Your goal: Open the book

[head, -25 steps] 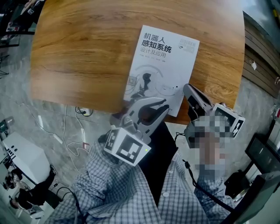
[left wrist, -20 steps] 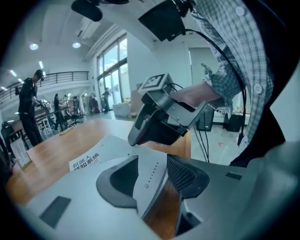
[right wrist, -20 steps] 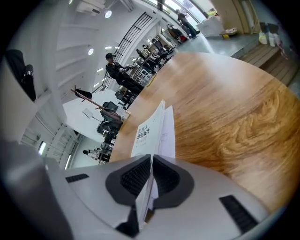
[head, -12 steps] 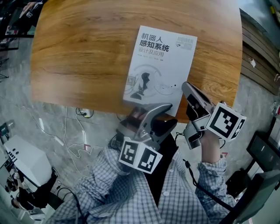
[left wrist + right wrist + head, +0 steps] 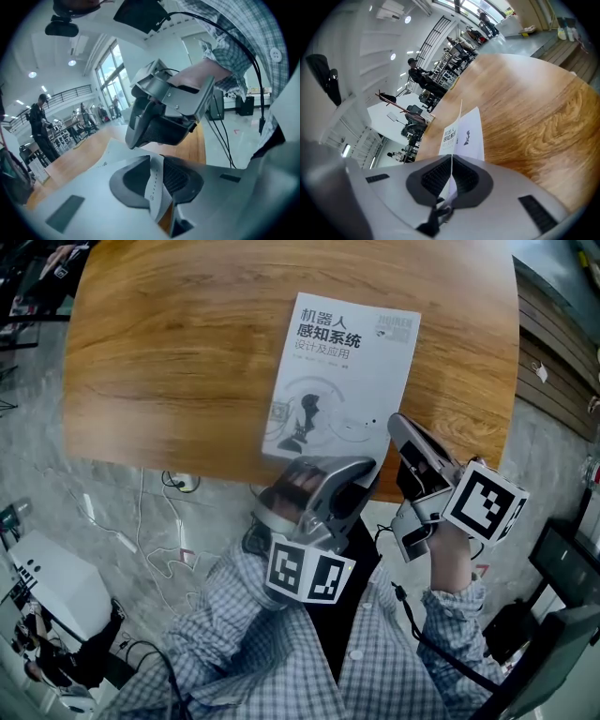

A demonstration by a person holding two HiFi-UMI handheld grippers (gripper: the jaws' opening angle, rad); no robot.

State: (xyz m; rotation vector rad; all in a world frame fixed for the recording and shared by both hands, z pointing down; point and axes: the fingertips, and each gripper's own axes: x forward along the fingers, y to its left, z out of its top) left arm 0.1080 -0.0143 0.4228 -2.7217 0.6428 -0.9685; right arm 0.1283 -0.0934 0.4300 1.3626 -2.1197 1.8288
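Observation:
A white book [image 5: 342, 381] with dark printed characters lies on the wooden table [image 5: 169, 352], its near edge by the table's front rim. My right gripper [image 5: 394, 424] is at the book's near right corner. In the right gripper view it [image 5: 451, 180] is shut on the thin cover [image 5: 466, 136], which stands up edge-on between the pads. My left gripper [image 5: 361, 468] sits at the book's near edge. Its jaws have just been closing. In the left gripper view a white strip of the book [image 5: 154, 185] runs between the pads, which press on it. The right gripper [image 5: 159, 117] shows just ahead.
The table's front edge [image 5: 216, 470] runs just under both grippers. Cables and a socket [image 5: 178, 482] lie on the grey floor to the left. A dark screen [image 5: 562, 568] stands at the right. People and workbenches [image 5: 424, 77] fill the room's far side.
The left gripper has rolled and shifted right toward the book's near edge, its marker cube swinging below it. The right gripper has stayed at the corner.

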